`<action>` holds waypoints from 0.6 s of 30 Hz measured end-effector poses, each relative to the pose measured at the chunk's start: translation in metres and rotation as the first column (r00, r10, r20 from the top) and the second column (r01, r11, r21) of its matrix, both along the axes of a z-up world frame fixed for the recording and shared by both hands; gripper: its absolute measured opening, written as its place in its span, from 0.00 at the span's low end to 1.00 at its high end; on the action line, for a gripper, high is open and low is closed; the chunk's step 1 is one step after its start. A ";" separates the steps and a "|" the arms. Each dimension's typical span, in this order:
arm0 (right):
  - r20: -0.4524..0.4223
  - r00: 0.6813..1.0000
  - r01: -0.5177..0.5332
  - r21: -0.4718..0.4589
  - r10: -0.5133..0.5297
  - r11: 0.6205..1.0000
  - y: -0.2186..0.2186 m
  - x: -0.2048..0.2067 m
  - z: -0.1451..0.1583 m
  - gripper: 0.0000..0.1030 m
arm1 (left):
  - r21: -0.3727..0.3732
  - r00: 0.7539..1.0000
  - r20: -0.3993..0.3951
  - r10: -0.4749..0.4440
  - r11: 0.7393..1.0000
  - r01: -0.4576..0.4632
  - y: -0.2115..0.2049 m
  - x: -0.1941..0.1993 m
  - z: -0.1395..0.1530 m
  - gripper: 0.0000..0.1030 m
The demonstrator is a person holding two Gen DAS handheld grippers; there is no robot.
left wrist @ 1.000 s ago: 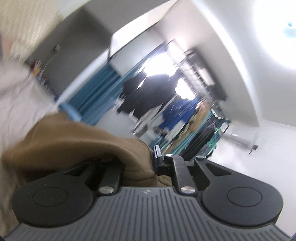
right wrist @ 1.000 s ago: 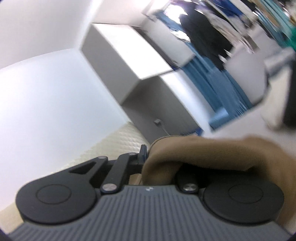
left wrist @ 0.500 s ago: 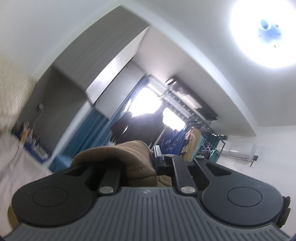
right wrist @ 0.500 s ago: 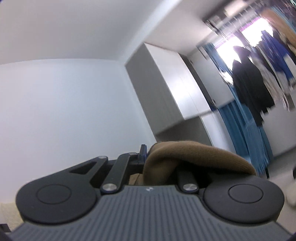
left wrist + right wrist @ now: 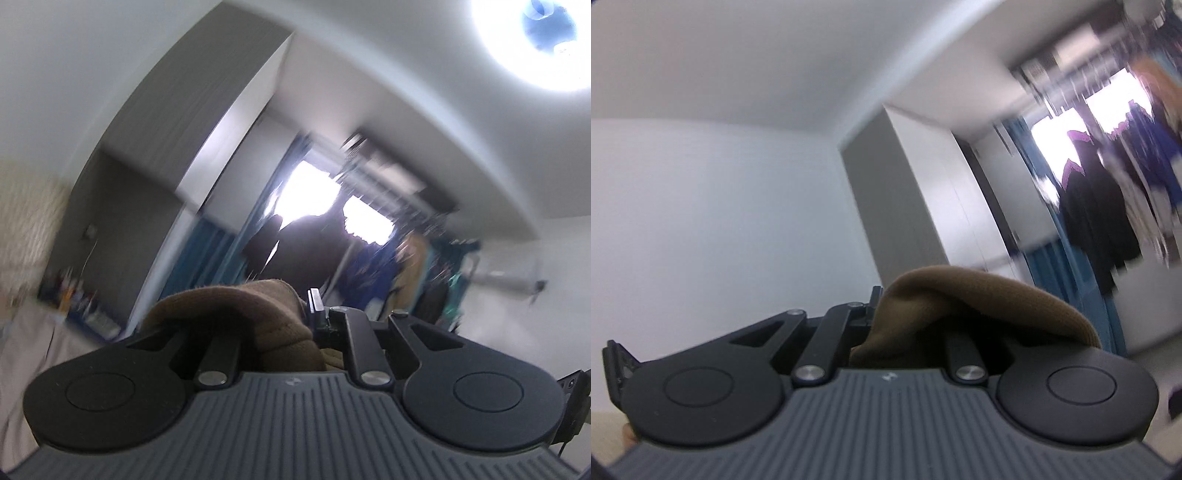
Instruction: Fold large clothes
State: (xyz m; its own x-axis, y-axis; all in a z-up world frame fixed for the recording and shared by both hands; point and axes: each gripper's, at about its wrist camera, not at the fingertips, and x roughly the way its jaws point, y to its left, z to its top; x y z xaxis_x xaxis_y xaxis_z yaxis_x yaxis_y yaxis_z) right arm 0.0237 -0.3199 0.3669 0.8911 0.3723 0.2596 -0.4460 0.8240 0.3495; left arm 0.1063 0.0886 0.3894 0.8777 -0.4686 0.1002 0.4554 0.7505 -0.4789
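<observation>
A brown garment (image 5: pixel 255 317) of soft, fuzzy fabric was seen bunched into a rounded hump at the bottom centre of the left wrist view, its folds draped to the left of a dark fingertip. The same brown cloth (image 5: pixel 967 302) was seen in the right wrist view, heaped in a smooth arc and trailing down to the right. Its full shape could not be made out in either view.

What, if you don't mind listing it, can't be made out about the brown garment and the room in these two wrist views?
- Brown garment: only bunched folds show; the rest hangs below each hand-held gripper's body, so its type and shape are unknown.
- Left hand-held gripper: the cloth covers one finger.
- Right hand-held gripper: likewise.
- Hanging clothes: motion-blurred.
- Items on the far left, left wrist view: blurred, too small.
</observation>
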 end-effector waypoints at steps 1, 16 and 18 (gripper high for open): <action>-0.040 0.999 -0.002 0.006 0.002 1.000 -0.003 0.022 -0.019 0.14 | 0.007 1.000 -0.030 0.005 1.000 -0.004 -0.002 0.021 -0.020 0.16; -0.445 0.891 0.071 -0.049 -0.085 0.996 -0.018 0.393 -0.304 0.14 | 0.086 0.865 -0.497 0.075 0.996 -0.037 -0.040 0.445 -0.366 0.16; -0.519 0.849 0.078 -0.060 -0.098 0.995 -0.018 0.436 -0.345 0.14 | 0.100 0.846 -0.530 0.061 0.995 -0.009 -0.044 0.484 -0.409 0.16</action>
State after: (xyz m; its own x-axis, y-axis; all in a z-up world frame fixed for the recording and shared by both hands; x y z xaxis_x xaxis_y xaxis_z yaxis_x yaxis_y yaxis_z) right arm 0.4595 -0.3376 0.0221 0.9215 0.2857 -0.2631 -0.1318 0.8672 0.4801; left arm 0.5906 0.0444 -0.0193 0.7998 -0.4208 -0.4281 0.1230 0.8129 -0.5693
